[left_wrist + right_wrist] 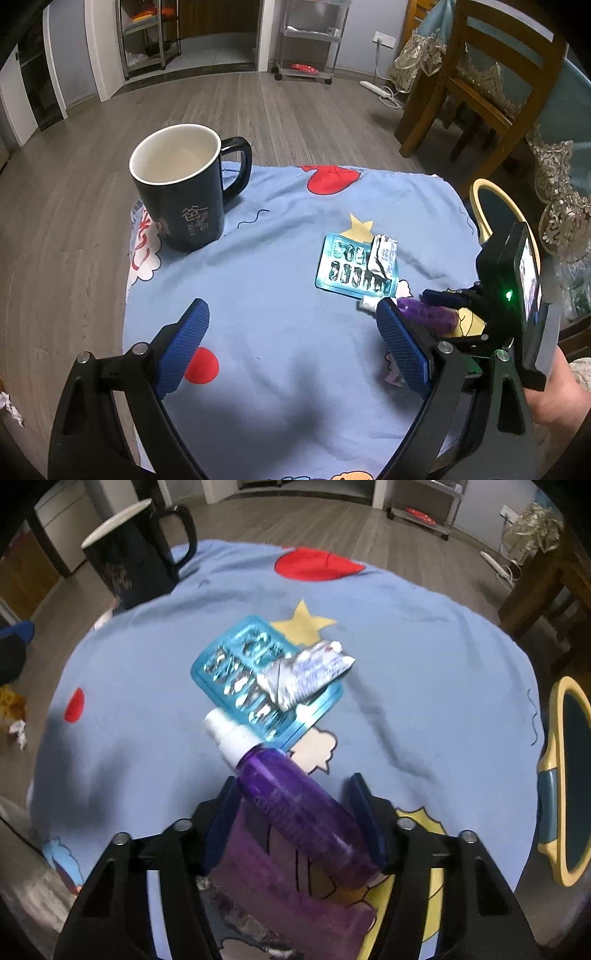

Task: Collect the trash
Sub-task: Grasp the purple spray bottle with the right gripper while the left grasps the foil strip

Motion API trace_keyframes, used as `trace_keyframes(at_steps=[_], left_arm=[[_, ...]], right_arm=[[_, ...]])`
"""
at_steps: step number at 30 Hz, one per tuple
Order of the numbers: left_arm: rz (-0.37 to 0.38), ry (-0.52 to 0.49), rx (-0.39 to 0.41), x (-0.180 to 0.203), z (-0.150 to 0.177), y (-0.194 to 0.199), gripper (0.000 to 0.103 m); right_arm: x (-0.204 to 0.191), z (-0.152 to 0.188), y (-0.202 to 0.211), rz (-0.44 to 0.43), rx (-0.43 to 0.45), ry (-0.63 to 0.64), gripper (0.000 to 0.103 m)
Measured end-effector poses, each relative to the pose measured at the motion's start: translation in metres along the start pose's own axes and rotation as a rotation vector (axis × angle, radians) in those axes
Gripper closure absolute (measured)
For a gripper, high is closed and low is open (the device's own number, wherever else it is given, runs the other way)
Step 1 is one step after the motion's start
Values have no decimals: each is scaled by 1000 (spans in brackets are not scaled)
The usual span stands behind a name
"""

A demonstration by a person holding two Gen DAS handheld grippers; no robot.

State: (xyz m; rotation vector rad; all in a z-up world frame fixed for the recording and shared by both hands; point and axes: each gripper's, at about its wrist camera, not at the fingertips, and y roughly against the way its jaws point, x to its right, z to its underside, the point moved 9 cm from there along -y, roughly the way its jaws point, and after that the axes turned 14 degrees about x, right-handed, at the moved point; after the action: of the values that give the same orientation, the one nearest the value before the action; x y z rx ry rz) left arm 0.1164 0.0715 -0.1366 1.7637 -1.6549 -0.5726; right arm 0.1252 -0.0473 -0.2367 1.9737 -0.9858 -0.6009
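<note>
Jaws of right gripper [293,814] set around purple spray bottle [295,805], pads touching or nearly touching its sides, firm grip impossible to confirm. Jaws of left gripper [291,343] spread wide over blue cloth-covered tabletop [258,266]. Blue blister pack [255,683] just beyond bottle's white cap, crumpled foil wrapper [306,675] on top. Black mug [184,184] far left of bottle.

both wrist views over tablecloth [280,229]
</note>
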Motion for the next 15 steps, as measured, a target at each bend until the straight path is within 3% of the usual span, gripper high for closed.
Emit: trace_keyframes(at_steps=[2, 5, 9, 15], left_arm=[[0, -2, -5, 1, 0, -3, 13], [4, -4, -6, 5, 0, -4, 13], [3, -16, 0, 10, -3, -5, 13], [1, -78, 4, 25, -8, -16, 13]], right_arm=[[-2, 1, 2, -13, -6, -6, 59], [-5, 2, 6, -54, -14, -29, 65], [-5, -2, 25, -50, 5, -6, 67], [31, -30, 75, -29, 109, -135, 69]])
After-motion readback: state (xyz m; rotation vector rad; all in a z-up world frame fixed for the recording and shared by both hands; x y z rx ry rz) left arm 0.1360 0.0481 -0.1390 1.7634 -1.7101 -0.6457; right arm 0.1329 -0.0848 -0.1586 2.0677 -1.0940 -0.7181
